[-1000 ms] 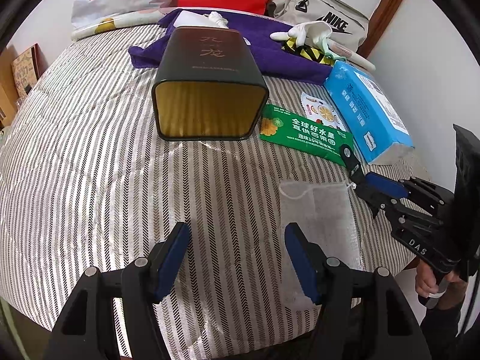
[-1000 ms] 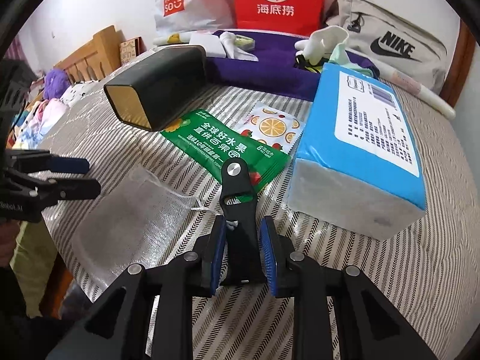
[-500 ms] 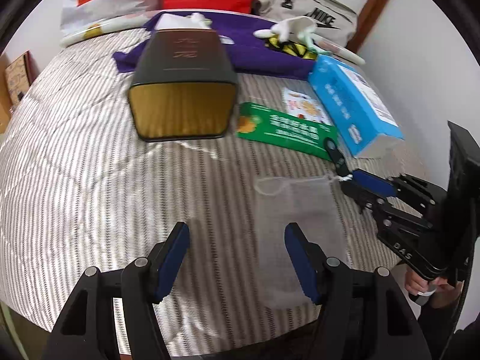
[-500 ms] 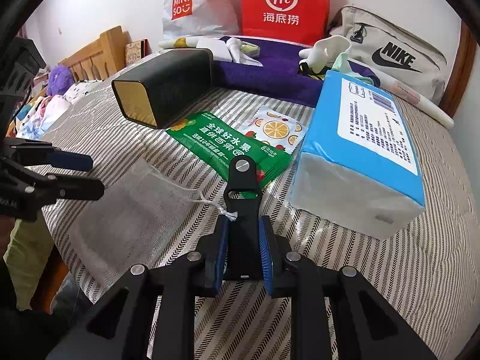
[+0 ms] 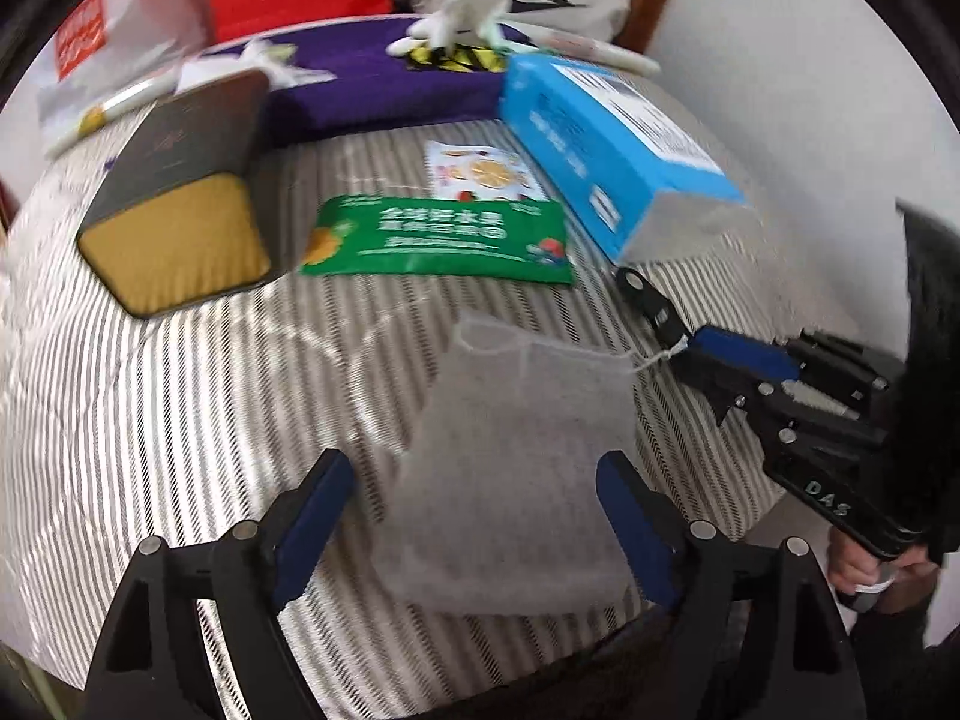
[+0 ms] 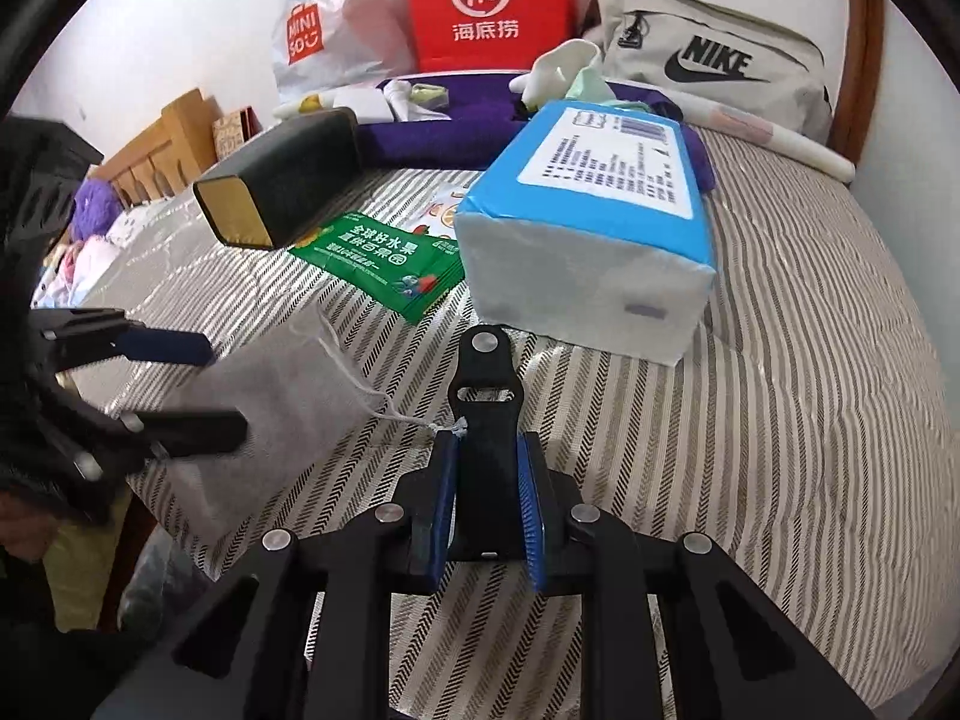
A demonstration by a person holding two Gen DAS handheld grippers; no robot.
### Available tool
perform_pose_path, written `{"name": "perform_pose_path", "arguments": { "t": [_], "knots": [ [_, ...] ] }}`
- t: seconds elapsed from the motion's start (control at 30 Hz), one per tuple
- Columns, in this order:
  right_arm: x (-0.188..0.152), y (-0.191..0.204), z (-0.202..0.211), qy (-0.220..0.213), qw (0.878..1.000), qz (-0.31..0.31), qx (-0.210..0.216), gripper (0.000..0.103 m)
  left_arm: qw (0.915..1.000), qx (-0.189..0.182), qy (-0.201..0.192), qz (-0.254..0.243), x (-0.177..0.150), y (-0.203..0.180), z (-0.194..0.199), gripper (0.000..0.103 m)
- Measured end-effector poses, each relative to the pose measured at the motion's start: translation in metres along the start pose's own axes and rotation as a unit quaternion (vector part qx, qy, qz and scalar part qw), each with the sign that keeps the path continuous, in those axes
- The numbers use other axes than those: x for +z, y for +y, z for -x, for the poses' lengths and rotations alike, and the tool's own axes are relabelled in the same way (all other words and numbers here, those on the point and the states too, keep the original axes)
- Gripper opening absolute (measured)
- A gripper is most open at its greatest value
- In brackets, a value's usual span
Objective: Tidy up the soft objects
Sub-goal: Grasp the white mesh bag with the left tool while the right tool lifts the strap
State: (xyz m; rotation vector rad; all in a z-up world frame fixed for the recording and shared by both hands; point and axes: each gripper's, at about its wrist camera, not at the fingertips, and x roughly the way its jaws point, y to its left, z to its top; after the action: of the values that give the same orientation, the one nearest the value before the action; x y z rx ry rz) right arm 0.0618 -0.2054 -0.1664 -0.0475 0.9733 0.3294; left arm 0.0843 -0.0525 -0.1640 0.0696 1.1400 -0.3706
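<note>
Striped bedcover (image 5: 180, 420), mesh pouch (image 5: 510, 450) between opening left tongs (image 5: 474, 516).

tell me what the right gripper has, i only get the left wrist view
Observer: The right gripper is shut on a black strap, one blue pad on each side of it.
Operator: where does the string end
Observer: In a small knot against the strap, just above the pads; the other end runs to the pouch.
Operator: anything past the tin on the far side
Observer: Yes, a wooden headboard and a purple plush beyond the bed's edge.
</note>
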Motion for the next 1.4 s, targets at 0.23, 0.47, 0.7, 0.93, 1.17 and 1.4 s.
{"name": "perform_pose_path", "arguments": {
  "t": [0.23, 0.47, 0.7, 0.93, 1.17, 1.4],
  "knots": [
    [-0.005, -0.008, 0.005, -0.002, 1.0, -0.008, 0.008, 0.02, 0.9966, 0.05, -0.032, -0.058, -0.006, -0.023, -0.005, 0.079],
    [-0.008, -0.016, 0.007, 0.0, 0.999, -0.025, 0.024, 0.028, 0.9958, 0.05, -0.047, -0.06, -0.003, -0.017, 0.002, 0.009],
    [-0.005, -0.004, 0.002, -0.012, 1.0, -0.003, -0.004, 0.025, 0.9972, 0.049, -0.051, -0.021, -0.003, 0.013, 0.011, 0.004],
    [-0.005, -0.006, 0.002, -0.019, 1.0, -0.002, -0.014, 0.02, 0.9972, 0.014, -0.06, 0.042, -0.008, 0.051, 0.023, 0.004],
    [0.001, -0.006, 0.017, -0.031, 0.999, -0.013, -0.001, 0.02, 0.995, -0.006, -0.077, 0.064, -0.006, 0.065, 0.034, 0.004],
    [0.004, -0.002, 0.034, -0.04, 0.999, -0.015, 0.0, 0.02, 0.9922, -0.017, -0.094, 0.079, -0.009, 0.075, 0.053, 0.004]
  ]
}}
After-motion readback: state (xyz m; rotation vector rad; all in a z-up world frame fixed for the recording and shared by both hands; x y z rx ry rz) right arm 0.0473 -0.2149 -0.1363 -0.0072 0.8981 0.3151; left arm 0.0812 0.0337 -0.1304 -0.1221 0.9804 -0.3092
